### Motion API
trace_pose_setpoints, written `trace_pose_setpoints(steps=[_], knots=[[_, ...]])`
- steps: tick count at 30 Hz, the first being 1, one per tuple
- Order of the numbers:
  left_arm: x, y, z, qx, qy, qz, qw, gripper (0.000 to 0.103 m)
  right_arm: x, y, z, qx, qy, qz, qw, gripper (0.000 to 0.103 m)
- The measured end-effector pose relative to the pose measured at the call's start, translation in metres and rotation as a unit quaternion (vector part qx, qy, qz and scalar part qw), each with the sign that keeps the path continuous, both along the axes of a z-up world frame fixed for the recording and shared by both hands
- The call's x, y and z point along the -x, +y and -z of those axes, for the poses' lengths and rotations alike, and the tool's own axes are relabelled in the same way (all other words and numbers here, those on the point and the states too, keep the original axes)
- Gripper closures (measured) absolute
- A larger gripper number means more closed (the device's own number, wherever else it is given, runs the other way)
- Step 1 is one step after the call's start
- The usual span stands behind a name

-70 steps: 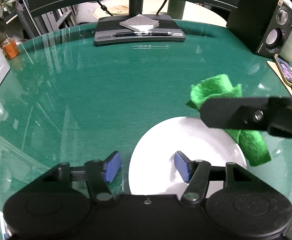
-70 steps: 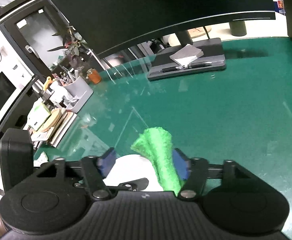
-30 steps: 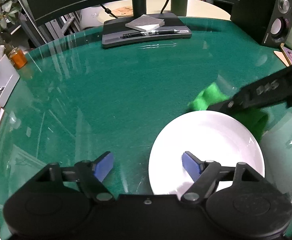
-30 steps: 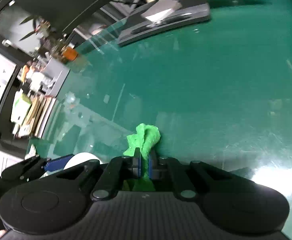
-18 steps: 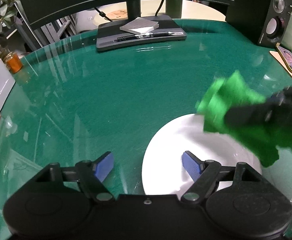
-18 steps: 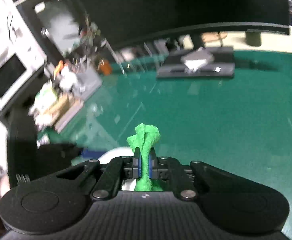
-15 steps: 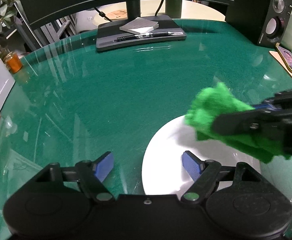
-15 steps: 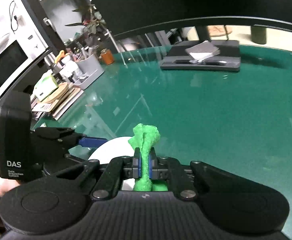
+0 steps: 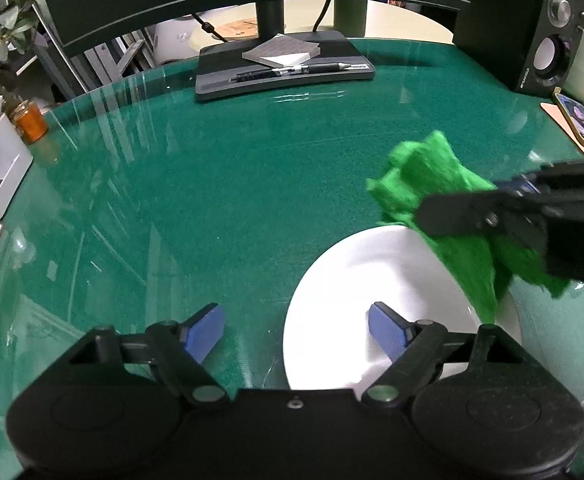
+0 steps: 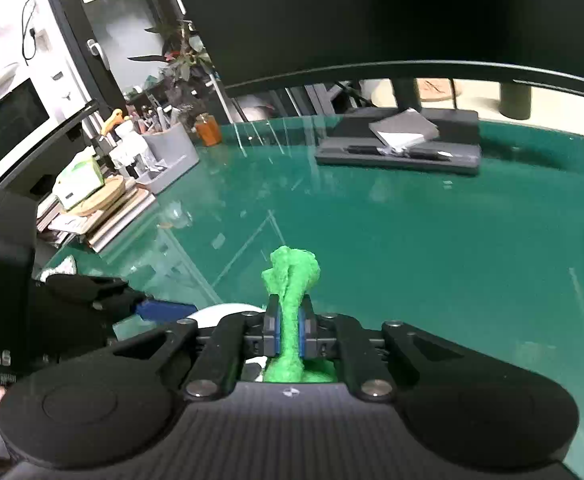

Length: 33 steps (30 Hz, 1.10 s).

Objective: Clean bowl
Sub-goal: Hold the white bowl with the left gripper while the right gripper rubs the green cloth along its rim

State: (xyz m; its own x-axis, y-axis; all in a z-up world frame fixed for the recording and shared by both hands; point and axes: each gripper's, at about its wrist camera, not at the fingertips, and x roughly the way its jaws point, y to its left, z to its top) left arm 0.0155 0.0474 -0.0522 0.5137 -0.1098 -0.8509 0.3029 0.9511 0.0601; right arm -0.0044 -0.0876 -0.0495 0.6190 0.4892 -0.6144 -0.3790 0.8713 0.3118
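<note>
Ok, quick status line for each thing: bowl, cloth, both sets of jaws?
white bowl: upright on the green table, not gripped.
green cloth: bunched, pinched in the right gripper, hanging over the bowl's far rim.
left gripper: jaws opening, astride the bowl's near rim, one pad inside, not pressing.
right gripper: jaws shut on the cloth.

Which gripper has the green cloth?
The right gripper: its fingers pinch the green cloth. The left gripper, opening, holds nothing.

The round white ceramic bowl (image 9: 371, 280) is partly hidden: its near rim behind the left tool (image 9: 295, 330), its right side under the crumpled green cloth (image 9: 431, 184).
</note>
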Motion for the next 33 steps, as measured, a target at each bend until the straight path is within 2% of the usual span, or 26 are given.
trace_pose_setpoints(steps=[11, 20, 29, 33], knots=[[0.002, -0.003, 0.000, 0.001, -0.001, 0.007, 1.0000, 0.023, -0.007, 0.004, 0.008, -0.022, 0.002, 0.015, 1.000, 0.095], [0.002, -0.003, 0.001, 0.006, 0.000, 0.008, 1.0000, 0.022, 0.025, -0.022, 0.004, -0.013, 0.017, 0.014, 1.000, 0.095], [0.003, -0.005, 0.000, -0.001, 0.000, 0.006, 1.0000, 0.022, -0.002, -0.003, 0.008, -0.025, 0.005, 0.005, 1.000, 0.095], [0.004, -0.005, 0.000, -0.001, 0.000, 0.007, 1.0000, 0.021, 0.003, -0.006, 0.007, -0.021, 0.006, 0.004, 1.000, 0.095]])
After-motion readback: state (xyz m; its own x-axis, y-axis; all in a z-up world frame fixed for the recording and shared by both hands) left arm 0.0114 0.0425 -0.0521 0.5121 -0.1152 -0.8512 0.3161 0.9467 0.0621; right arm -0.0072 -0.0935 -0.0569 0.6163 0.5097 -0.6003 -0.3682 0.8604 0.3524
